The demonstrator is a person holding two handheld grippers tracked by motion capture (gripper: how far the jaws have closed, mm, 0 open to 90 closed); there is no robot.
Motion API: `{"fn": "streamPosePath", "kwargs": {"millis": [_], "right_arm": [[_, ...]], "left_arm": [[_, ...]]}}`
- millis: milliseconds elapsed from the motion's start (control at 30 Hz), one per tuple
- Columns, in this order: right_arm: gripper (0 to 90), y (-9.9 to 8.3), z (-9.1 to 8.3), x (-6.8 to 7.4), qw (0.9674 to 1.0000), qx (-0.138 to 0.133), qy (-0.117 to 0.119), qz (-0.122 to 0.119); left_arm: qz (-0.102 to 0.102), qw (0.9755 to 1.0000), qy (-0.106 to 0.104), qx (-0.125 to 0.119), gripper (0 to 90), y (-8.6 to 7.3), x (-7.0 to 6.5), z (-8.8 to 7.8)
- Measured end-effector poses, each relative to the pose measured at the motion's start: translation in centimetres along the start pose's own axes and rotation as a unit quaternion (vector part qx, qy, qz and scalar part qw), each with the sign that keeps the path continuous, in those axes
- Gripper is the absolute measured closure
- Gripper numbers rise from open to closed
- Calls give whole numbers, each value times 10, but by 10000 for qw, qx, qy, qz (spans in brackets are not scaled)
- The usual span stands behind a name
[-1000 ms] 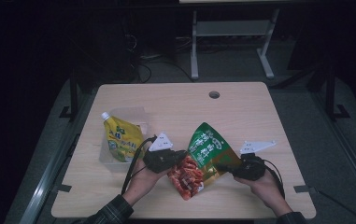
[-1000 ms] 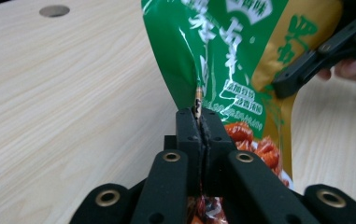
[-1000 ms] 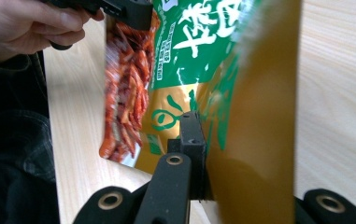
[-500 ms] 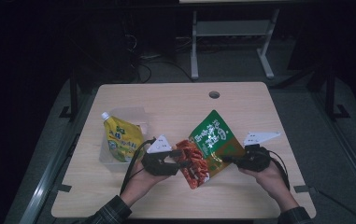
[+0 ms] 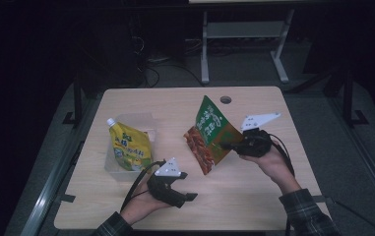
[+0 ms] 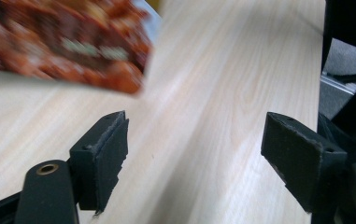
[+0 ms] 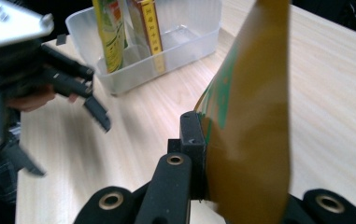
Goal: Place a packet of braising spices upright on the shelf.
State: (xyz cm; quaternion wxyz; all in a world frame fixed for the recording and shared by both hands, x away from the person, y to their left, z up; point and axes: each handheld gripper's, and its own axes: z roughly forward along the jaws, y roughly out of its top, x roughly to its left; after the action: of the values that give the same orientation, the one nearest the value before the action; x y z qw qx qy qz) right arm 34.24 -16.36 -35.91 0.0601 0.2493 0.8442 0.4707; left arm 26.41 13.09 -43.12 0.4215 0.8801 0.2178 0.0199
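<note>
Since a moment ago the snack bag (image 5: pixel 209 135) has gone up off the tabletop (image 5: pixel 254 196) with the right tongs (image 5: pixel 227 146), while the left tongs (image 5: pixel 191 196) have let go of it and pulled back toward the person's near edge, their jaws having just been opening with nothing between them.

That bag is a flat foil pouch, green across the top with white lettering, red-orange with a picture of food across the lower part, and plain gold on its back, as the right gripper view shows (image 7: pixel 250 116). It now hangs tilted in the air above the middle of the tabletop, its lower corner pointing down and toward the person, well apart from the left tongs.

Right tongs are clenched on the bag's right edge, the foil pinched flat between the pads (image 7: pixel 192 135). Left tongs stand wide and released just above the bare wood, holding nothing; in the left gripper view the bag's red corner (image 6: pixel 73 46) floats beyond the pads (image 6: pixel 103 154).

Off to the left a clear plastic tub (image 5: pixel 110 164) holds a yellow spouted pouch (image 5: pixel 128 147).
</note>
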Motion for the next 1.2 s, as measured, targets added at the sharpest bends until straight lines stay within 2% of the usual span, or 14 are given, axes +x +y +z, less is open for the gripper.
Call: {"fn": "streamPosePath", "kwargs": {"millis": [33,200,233,433,667,700,867,1167,1200], "right_arm": [[900,5,2,-1,10000,24,22,-46],[900,33,11,-7,9997,53,68,-233],[900,39,13,-8,9996,46,101,-273],[900,67,23,-13,9988,16,208,-436],[900,99,40,-18,9957,48,319,-866],[900,104,42,-17,9961,82,347,-803],[900,123,55,-15,9943,42,464,-961],[900,156,80,-5,9896,143,566,-1317],[900,159,83,-4,9887,144,576,-1373]], "left_arm": [[26,10000,11,90,201,-2,0,-2],[-44,9999,-39,133,181,-14,-4,-6],[-69,9999,-46,81,180,-16,-4,-6],[17,9999,-84,126,176,-21,-5,-4],[29,9998,-120,164,177,-24,-7,-2],[33,9998,-112,181,177,-24,-7,-1],[-40,9998,-135,161,177,-24,-7,0],[-114,9997,-170,126,177,-24,-8,1],[-42,9997,-157,170,176,-23,-7,1]]}}
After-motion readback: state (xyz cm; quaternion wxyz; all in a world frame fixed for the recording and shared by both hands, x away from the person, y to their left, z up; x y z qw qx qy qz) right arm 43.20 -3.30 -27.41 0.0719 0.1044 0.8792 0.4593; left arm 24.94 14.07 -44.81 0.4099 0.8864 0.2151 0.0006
